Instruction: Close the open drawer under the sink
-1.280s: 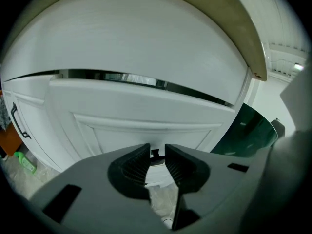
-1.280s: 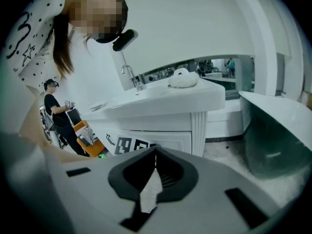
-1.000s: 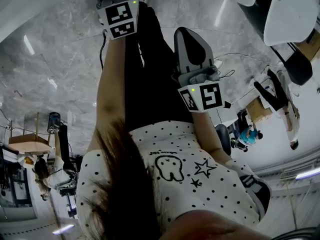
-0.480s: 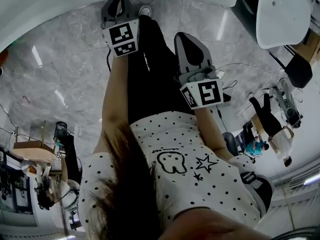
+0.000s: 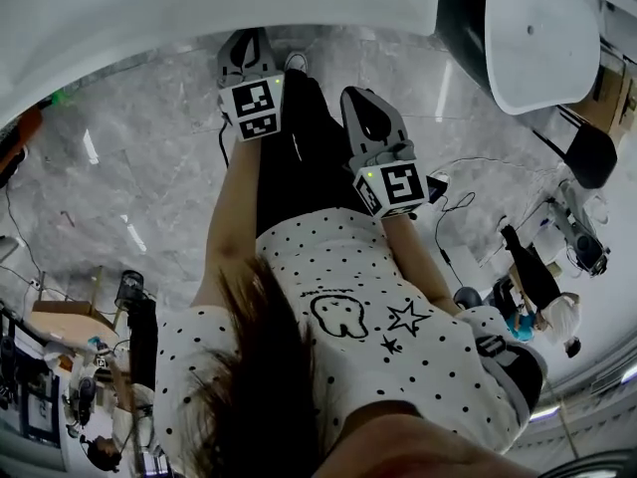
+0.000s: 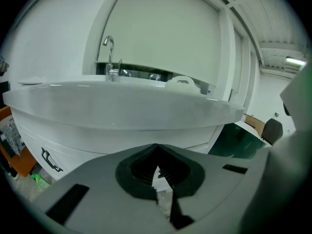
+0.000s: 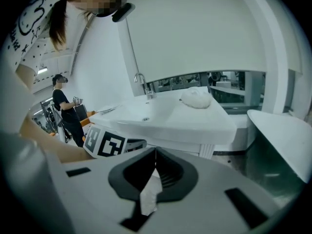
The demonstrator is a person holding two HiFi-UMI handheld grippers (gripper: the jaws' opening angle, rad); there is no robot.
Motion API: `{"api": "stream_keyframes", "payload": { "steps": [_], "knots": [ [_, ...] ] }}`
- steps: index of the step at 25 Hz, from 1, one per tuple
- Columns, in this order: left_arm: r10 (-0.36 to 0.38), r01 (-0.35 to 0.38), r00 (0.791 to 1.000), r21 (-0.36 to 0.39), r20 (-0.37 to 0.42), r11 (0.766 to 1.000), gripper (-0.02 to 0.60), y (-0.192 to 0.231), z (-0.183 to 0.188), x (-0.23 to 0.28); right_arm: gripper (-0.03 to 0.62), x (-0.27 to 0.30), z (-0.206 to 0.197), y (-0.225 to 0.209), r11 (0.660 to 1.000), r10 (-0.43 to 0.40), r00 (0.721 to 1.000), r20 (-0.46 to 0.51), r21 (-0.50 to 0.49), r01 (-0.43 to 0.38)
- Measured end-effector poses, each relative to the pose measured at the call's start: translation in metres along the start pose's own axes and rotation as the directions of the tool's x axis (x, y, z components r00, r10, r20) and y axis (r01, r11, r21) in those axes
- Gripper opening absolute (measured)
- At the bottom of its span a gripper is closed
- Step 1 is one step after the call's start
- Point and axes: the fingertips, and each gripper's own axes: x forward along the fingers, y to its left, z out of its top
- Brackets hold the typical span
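The white sink (image 6: 122, 106) with its chrome faucet (image 6: 109, 57) fills the left gripper view. Below it curves the white cabinet front, with a black drawer handle (image 6: 50, 160) at the lower left. The front looks flush from here; I cannot tell whether a drawer stands out. My left gripper (image 6: 157, 147) is shut with nothing in it, level with the basin's underside. In the head view the left gripper (image 5: 245, 50) is just under the counter edge (image 5: 199, 8). My right gripper (image 5: 366, 108) is beside it, further from the counter. The right gripper (image 7: 156, 152) is shut and empty, facing the sink (image 7: 161, 116).
A white lump (image 7: 196, 97) lies on the sink's right side. A person in black (image 7: 64, 112) stands at the far left. A dark green panel (image 6: 243, 141) adjoins the cabinet on the right. A white rounded fixture (image 5: 542, 38) and cables (image 5: 468, 167) lie on the marble floor (image 5: 129, 197).
Both grippers have risen, the left one more. The white counter edge now fills more of the top of the head view, and both marker cubes sit lower in it.
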Motion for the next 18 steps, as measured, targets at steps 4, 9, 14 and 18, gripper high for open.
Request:
{"api": "stream_keyframes", "payload": {
  "steps": [4,9,14,18],
  "knots": [
    [-0.004,0.004,1.0,0.0,-0.003,1.0,0.004,-0.003,0.008,-0.011,0.015,-0.005,0.011,0.003,1.0,0.003,1.0,0.017,-0.01,-0.003],
    [0.0,0.0,1.0,-0.008,0.008,1.0,0.005,-0.005,0.022,-0.026,0.015,-0.013,0.019,0.001,1.0,-0.003,1.0,0.023,-0.023,0.003],
    [-0.004,0.005,1.0,-0.013,0.017,1.0,0.003,-0.003,0.034,-0.038,0.015,-0.017,0.025,-0.001,0.999,-0.008,1.0,0.028,-0.044,0.009],
    [-0.008,0.008,0.999,-0.011,0.037,1.0,0.004,-0.008,0.056,-0.052,0.015,-0.027,0.035,-0.002,0.998,-0.015,0.999,0.047,-0.057,0.018]
  ]
}}
